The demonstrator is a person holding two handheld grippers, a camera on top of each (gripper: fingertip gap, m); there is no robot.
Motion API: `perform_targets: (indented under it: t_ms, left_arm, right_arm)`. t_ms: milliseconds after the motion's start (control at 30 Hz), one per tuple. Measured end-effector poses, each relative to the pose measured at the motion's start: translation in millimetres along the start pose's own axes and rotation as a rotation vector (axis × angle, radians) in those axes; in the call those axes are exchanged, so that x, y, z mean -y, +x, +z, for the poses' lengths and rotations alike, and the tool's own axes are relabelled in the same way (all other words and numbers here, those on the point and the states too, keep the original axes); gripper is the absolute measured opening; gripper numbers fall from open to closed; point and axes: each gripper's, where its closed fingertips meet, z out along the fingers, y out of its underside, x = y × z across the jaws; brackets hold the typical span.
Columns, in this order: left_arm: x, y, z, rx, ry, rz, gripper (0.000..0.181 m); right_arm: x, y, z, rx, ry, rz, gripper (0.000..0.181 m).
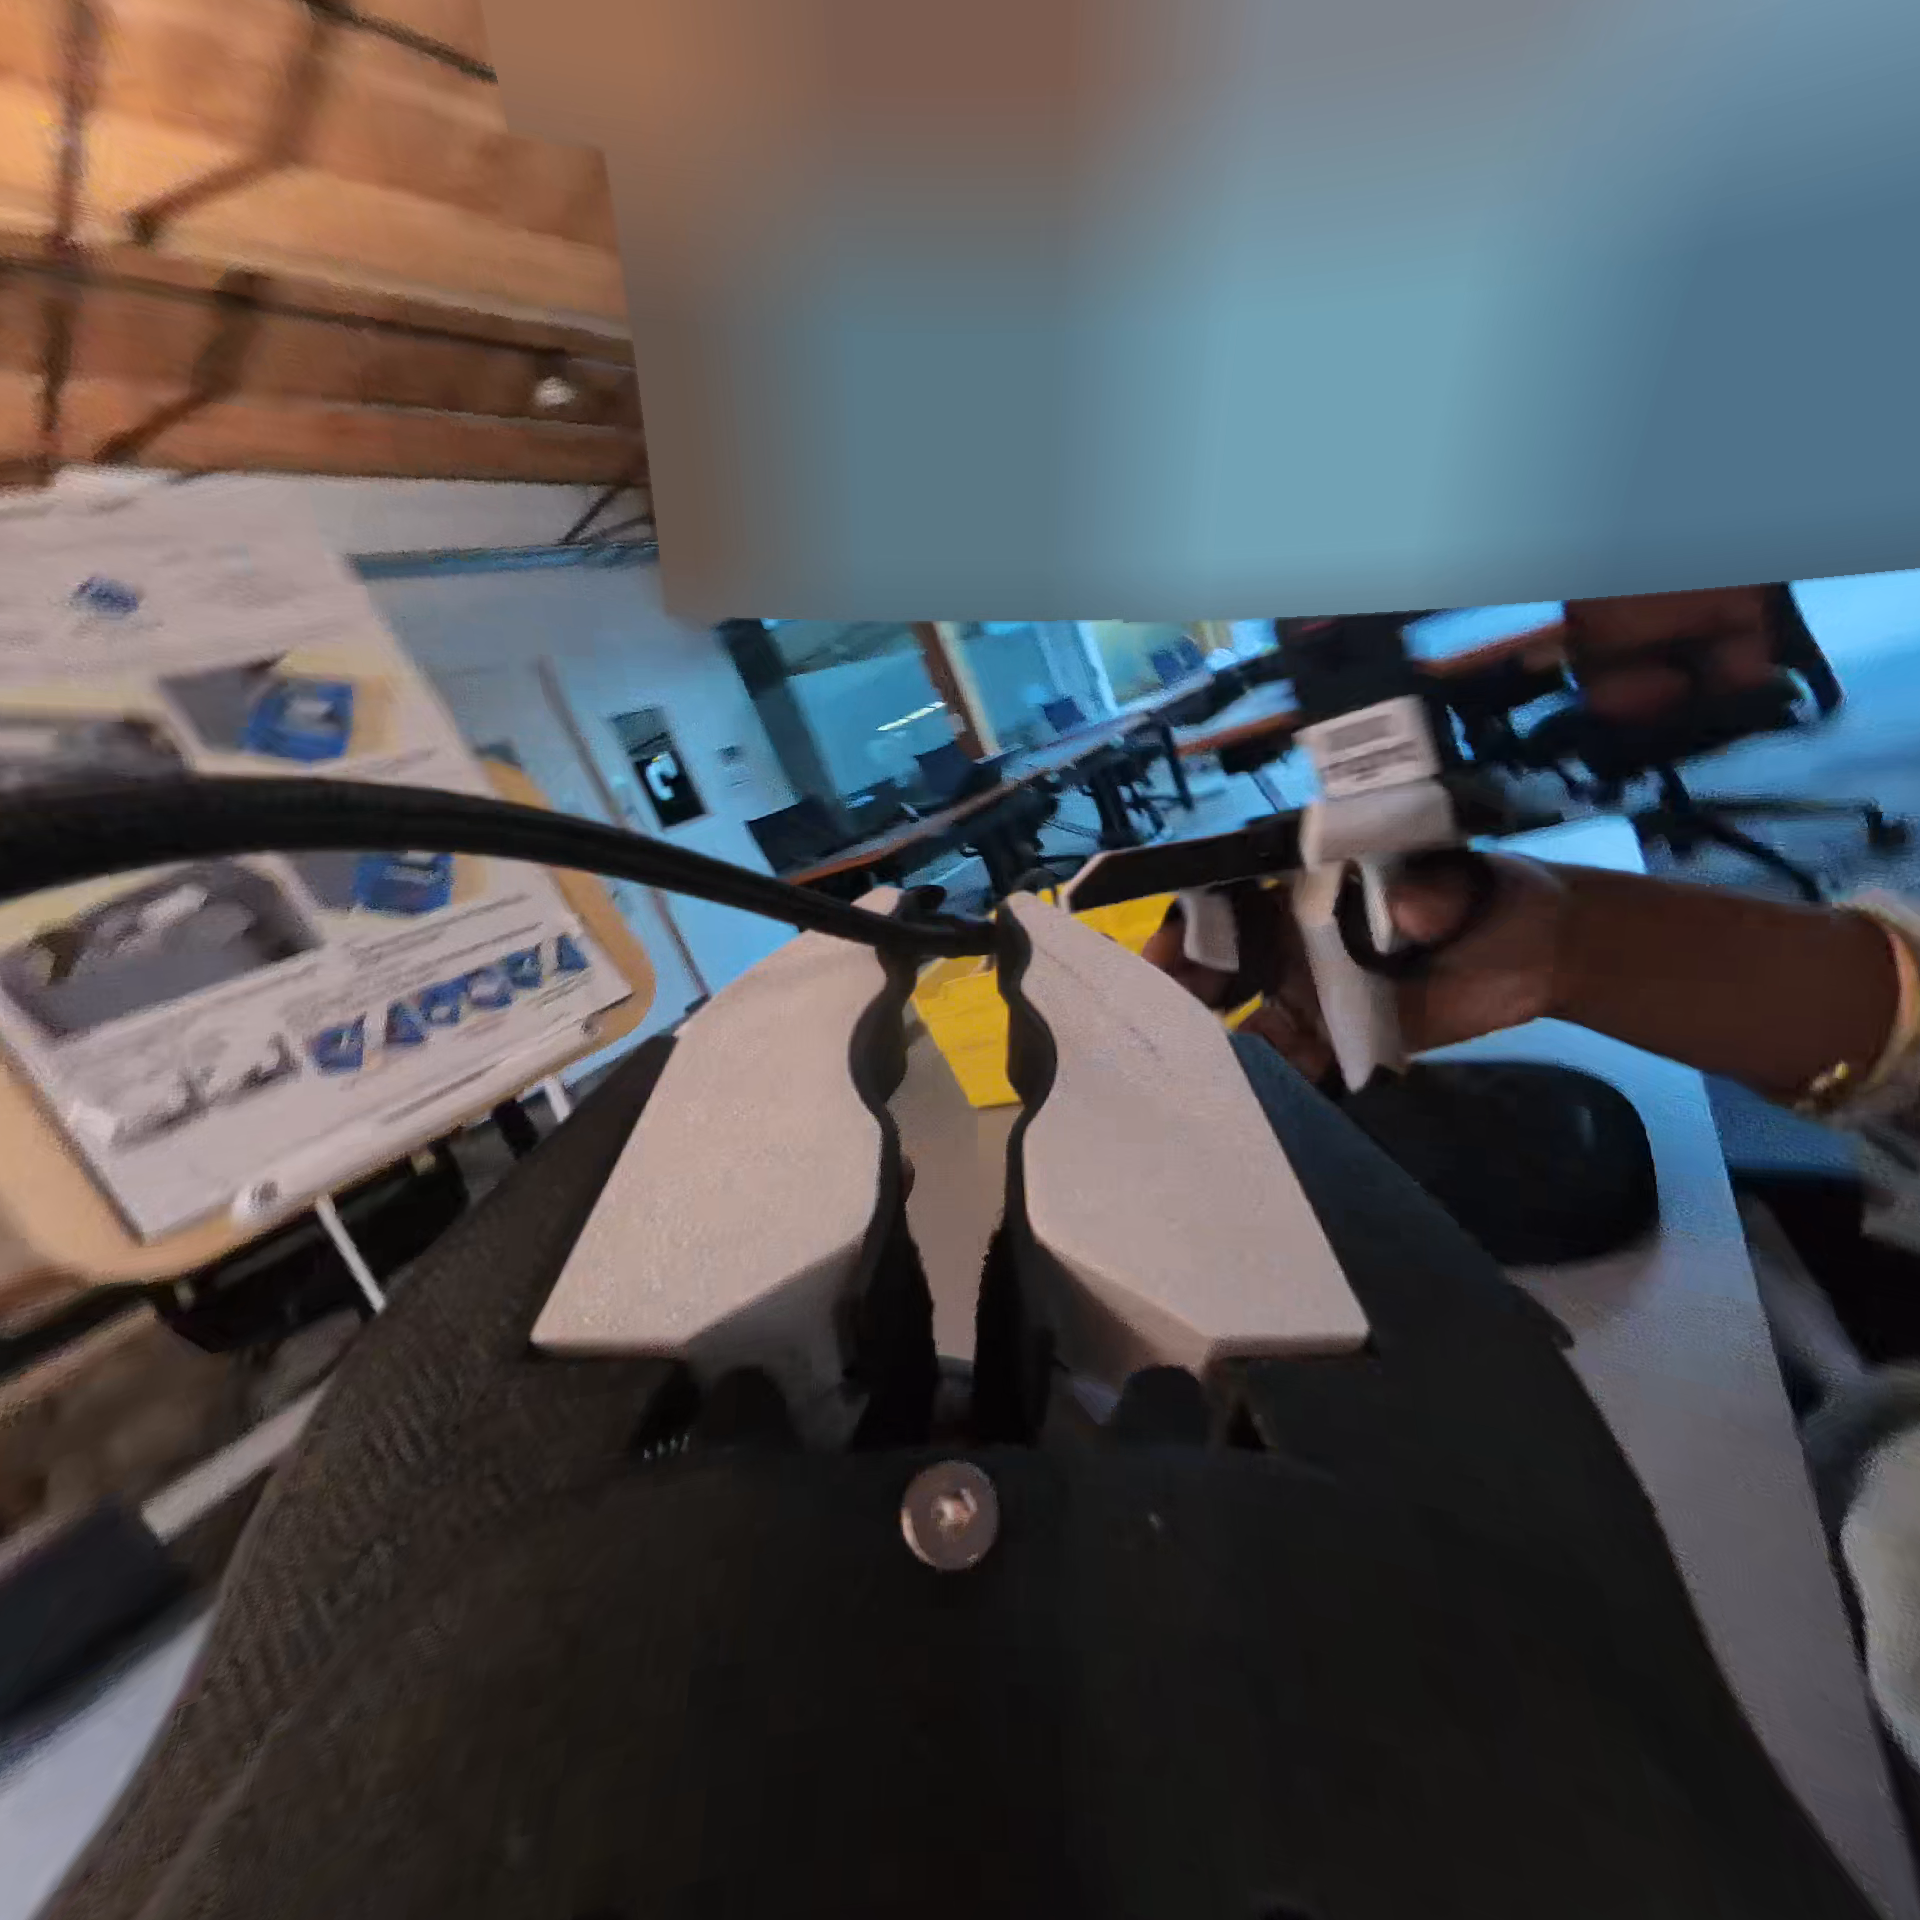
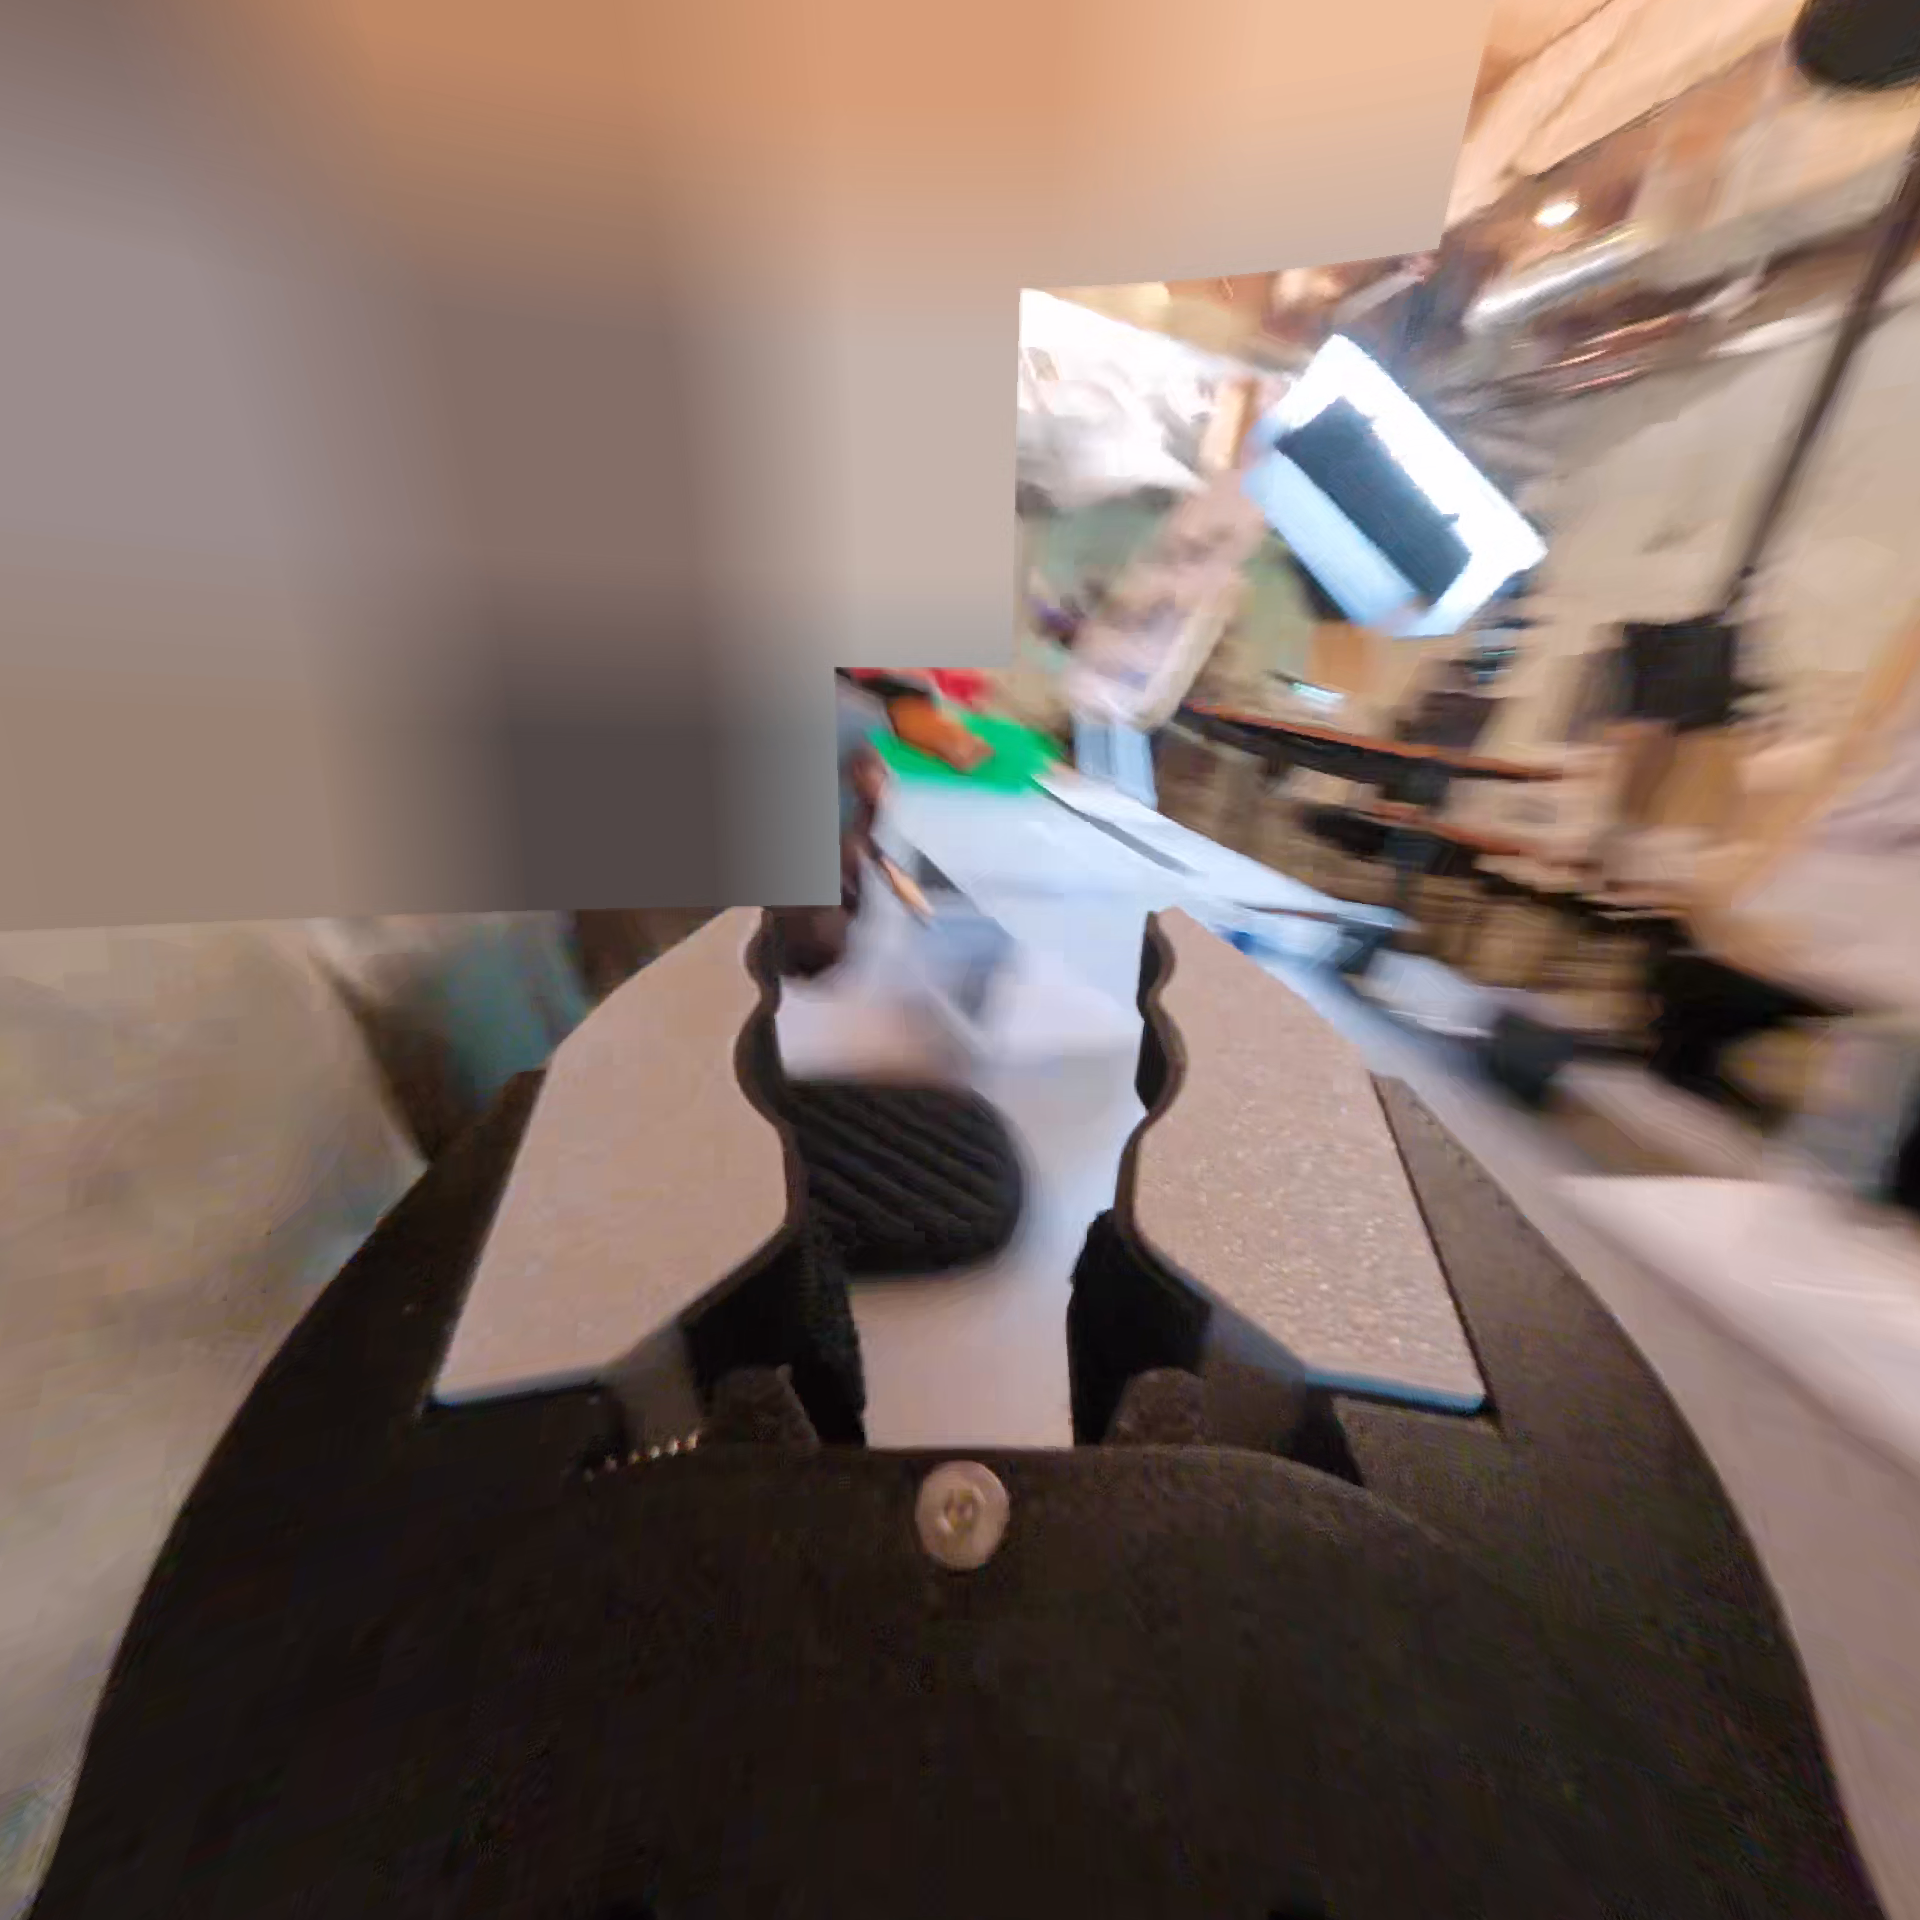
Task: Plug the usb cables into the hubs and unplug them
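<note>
In the left wrist view my left gripper (image 1: 961,930) is shut on a black braided USB cable (image 1: 436,821), pinched at the fingertips; the cable arcs off to the left edge. The cable's plug is hidden by the fingers. The right gripper (image 1: 1382,831) shows farther off at right, held in a hand, raised above the white table (image 1: 1683,1351). In the right wrist view my right gripper (image 2: 956,935) is open and empty, with a black ribbed oval object (image 2: 914,1179) lying on the white table between its fingers. That view is motion-blurred. No hub is clearly visible.
A yellow bin (image 1: 971,1023) sits just beyond the left fingertips. A board with printed sheets (image 1: 281,883) leans at left. A dark rounded object (image 1: 1538,1153) lies on the table at right. Desks and office chairs (image 1: 1704,748) stand in the background. The tips of one gripper are about 9 centimeters away from the tips of the other.
</note>
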Motion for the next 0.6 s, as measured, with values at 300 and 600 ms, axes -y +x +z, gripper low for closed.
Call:
perform_targets:
  t_ms: [300,600]
  left_arm:
    - [-1.6,-22.2,-1.7,0.097,0.095,-0.237,0.014]
    - [-1.3,-23.0,-3.7,0.101,0.065,-0.17,0.014]
  right_arm:
    - [-111.5,20.2,-120.1,0.099,-0.982,-0.884,0.066]
    - [-124.7,30.8,-125.4,0.105,-1.012,-1.037,0.058]
